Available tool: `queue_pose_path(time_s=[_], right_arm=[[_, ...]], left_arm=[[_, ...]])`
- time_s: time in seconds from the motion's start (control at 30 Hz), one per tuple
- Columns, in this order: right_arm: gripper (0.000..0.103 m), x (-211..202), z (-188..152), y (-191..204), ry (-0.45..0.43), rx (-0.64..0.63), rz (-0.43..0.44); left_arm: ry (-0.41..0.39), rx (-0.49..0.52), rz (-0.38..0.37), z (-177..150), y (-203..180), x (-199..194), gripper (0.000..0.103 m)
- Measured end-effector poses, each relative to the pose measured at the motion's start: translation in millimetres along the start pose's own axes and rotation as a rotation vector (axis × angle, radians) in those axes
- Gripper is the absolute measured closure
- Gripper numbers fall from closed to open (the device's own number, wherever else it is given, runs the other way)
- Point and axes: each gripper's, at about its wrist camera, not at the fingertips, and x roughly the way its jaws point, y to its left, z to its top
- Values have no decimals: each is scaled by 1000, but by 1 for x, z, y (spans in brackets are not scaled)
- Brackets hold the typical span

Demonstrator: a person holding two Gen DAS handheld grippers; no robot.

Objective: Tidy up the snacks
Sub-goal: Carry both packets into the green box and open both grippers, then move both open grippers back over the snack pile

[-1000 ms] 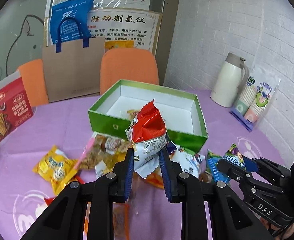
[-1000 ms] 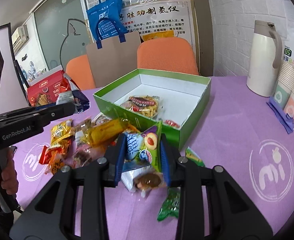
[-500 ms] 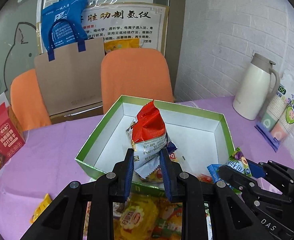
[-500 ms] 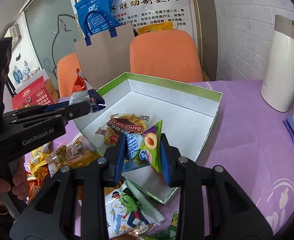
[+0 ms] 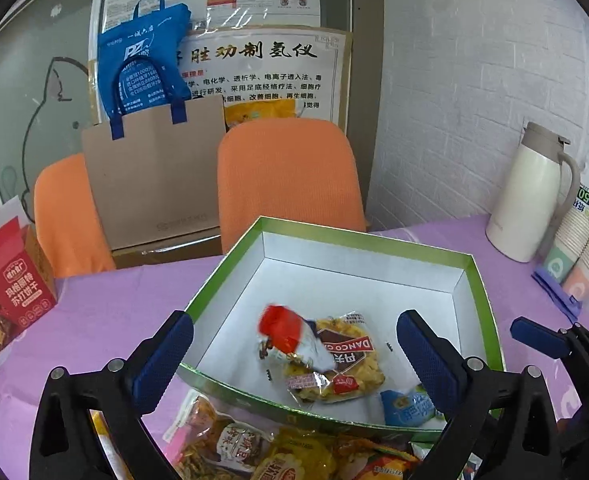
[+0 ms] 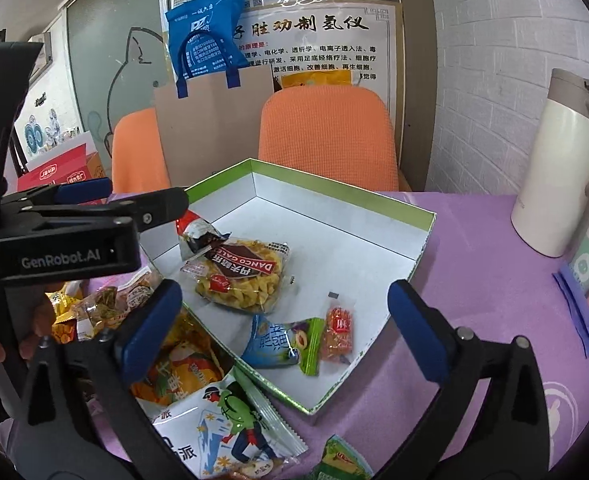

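A green box with a white inside [image 5: 476, 276] [image 6: 422, 236] stands on the purple table. In it lie a red and silver snack packet [image 5: 290, 336] [image 6: 198, 234], a yellow DANCO snack bag [image 5: 346, 364] [image 6: 246, 276], a blue and green packet [image 5: 406, 406] [image 6: 282, 344] and a small orange packet [image 6: 337, 334]. My left gripper [image 5: 294, 356] is open and empty above the box's near edge; it also shows in the right wrist view [image 6: 94, 208]. My right gripper [image 6: 284, 316] is open and empty over the box; its fingertip [image 5: 534, 336] shows in the left wrist view.
Several loose snack packets [image 5: 278, 452] [image 6: 174, 360] lie in front of the box. A white thermos [image 5: 530, 196] [image 6: 562, 168] and a pack of paper cups [image 5: 582, 248] stand at the right. A red carton [image 5: 10, 288], orange chairs [image 5: 290, 176] and a paper bag [image 5: 154, 172] are behind.
Both grippers have opened. The red and silver packet dropped from the left gripper into the box, and the blue and green packet dropped from the right gripper into the box.
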Motion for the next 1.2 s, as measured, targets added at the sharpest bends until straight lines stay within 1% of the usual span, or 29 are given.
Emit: queue_pose_path(time_s=[0.1, 0.3, 0.43, 0.53, 0.6, 0.7, 0.77, 0.83, 0.93, 0.97, 1.0, 1.03, 1.1, 1.13, 1.2], right_arm=[[1, -11, -3, 2, -6, 17, 13], [1, -43, -13, 20, -45, -6, 20], [1, -62, -23, 31, -50, -9, 24], [1, -72, -35, 40, -45, -17, 17], [1, -72, -45, 46, -25, -25, 24], [1, -61, -64, 56, 41, -23, 30], [1, -51, -75, 62, 95, -27, 8], [1, -39, -85, 70, 154, -53, -37], [1, -28, -92, 80, 191, -103, -100], [3, -25, -93, 83, 195, -112, -106], [10, -22, -93, 84, 197, -118, -112], [15, -19, -93, 86, 204, -126, -120], [45, -15, -93, 88, 221, -133, -134], [52, -14, -93, 89, 222, -138, -162], [70, -15, -94, 90, 223, -146, -173]], left_arm=[[-25, 3, 16, -2, 0, -16, 0], [-105, -8, 9, -14, 1, -63, 0], [-125, -24, 22, -23, 3, -90, 0], [-113, -28, 61, -33, 5, -108, 0], [-100, -40, 78, -46, 9, -117, 0], [-43, -68, 110, -69, 18, -120, 0], [-4, -94, 124, -84, 27, -121, 0], [22, -116, 129, -98, 36, -122, 0], [41, -132, 162, -115, 48, -128, 0], [45, -137, 168, -120, 51, -129, 0], [48, -143, 172, -124, 54, -132, 0], [48, -147, 179, -127, 58, -134, 0], [49, -148, 196, -133, 63, -138, 0], [46, -150, 200, -136, 65, -140, 0], [47, -156, 206, -140, 70, -143, 0]])
